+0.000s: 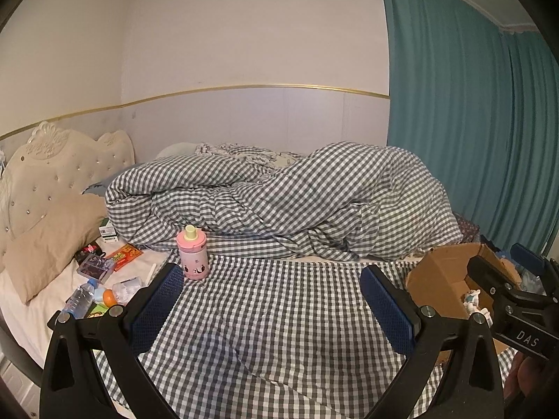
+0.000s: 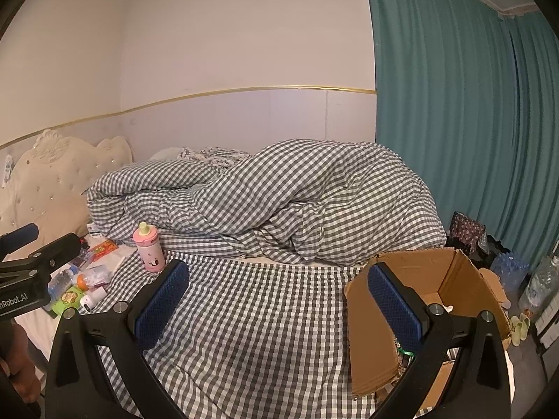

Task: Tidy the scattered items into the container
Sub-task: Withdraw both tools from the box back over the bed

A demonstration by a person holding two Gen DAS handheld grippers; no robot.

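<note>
Cardboard box [image 2: 419, 272] sits on your bed's right; both your left tool [image 1: 270, 282] and right tool [image 2: 277, 279] gape apart, holding nothing.

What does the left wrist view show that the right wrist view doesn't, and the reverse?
Only the left wrist view: a white toy inside the cardboard box, and the right gripper over it. Only the right wrist view: slippers and water bottles on the floor, plus the left gripper over the clutter. Both: the pink bottle, checked duvet, box, and headboard.
</note>
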